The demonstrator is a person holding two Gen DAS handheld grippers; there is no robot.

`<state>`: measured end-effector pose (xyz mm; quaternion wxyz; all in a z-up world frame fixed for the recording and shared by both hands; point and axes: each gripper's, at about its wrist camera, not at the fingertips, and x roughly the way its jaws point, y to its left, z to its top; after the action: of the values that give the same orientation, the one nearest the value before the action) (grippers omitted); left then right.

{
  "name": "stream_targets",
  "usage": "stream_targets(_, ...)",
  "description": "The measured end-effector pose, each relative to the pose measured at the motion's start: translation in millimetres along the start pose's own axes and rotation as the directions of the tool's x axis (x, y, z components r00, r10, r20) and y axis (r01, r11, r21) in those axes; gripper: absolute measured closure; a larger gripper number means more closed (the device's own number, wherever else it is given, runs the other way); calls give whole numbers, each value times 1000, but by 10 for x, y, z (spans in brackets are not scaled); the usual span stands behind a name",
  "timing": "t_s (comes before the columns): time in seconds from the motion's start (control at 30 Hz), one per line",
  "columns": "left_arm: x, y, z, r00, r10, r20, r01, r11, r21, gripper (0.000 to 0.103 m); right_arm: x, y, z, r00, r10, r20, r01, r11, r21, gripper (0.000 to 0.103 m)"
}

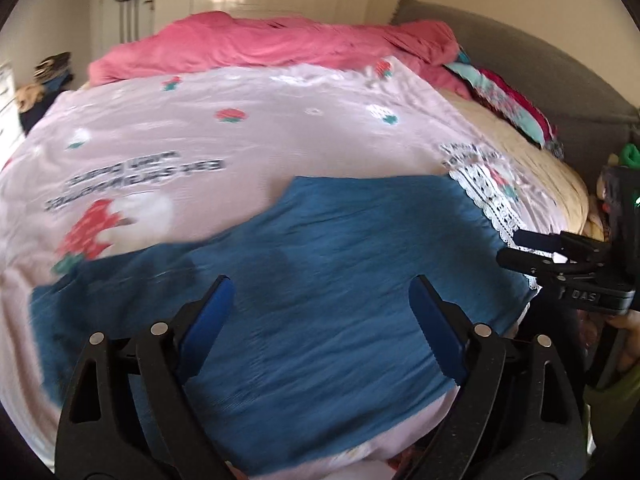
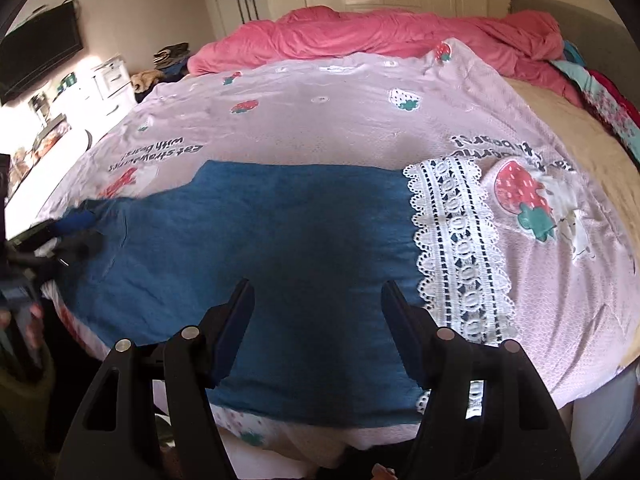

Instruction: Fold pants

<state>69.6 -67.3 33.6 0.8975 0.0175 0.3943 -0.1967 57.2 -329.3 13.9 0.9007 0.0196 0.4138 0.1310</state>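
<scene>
Pants (image 2: 280, 248) lying long-axis left-right just ahead of both wide-open, empty grippers, left (image 1: 322, 330) and right (image 2: 318, 330), hovering near its front edge.

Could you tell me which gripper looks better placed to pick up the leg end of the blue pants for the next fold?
Probably the left gripper: it hangs open over the pants nearer the narrower leg end. The right gripper, also open, sits near the lace strip.

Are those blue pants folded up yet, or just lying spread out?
Spread out. The blue pants lie flat across the pink strawberry blanket, with no layer visibly doubled over.
</scene>
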Motion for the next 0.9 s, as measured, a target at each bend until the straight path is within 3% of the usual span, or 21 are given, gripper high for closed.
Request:
stream_targets(0.07, 125, -88, 31, 1000, -11, -19, 12, 1000, 23, 19, -40, 10, 24, 1000, -28, -11, 28, 1000, -15, 36)
stream_targets(0.13, 226, -134, -8, 999, -5, -40, 6, 999, 33, 19, -71, -18, 44, 998, -67, -11, 66, 998, -22, 20)
stream_targets(0.33, 343, 122, -99, 994, 56, -93, -58, 998, -18, 17, -57, -147, 190, 998, -67, 10, 67, 997, 31, 20)
stream_targets(0.5, 345, 453, -162, 982, 142, -126, -151, 987, -60, 14, 170, -11, 283, 999, -33, -8, 33, 999, -14, 19)
stream_targets(0.6, 363, 611, -215, 985, 106, -137, -119, 989, -92, 14, 398, 13, 193, 995, -76, -58, 71, 993, -95, 19)
stream_targets(0.67, 363, 606, -226, 985, 104, -135, -115, 990, -76, 14, 546, -235, 75, 988, -92, -120, 90, 996, -16, 19)
stream_targets(0.73, 369, 587, -233, 984, 113, -138, -122, 991, -59, 14, 487, -412, 14, 997, -26, -70, 30, 997, 65, 19)
stream_targets(0.8, 376, 588, -227, 984, 113, -140, -122, 991, -60, 14, 426, -483, -12, 996, -67, -66, 71, 995, 68, 19)
stream_targets(0.9, 376, 603, -224, 983, 113, -142, -123, 990, -62, 14, 357, -579, -63, 997, -56, -49, 61, 994, 87, 19)
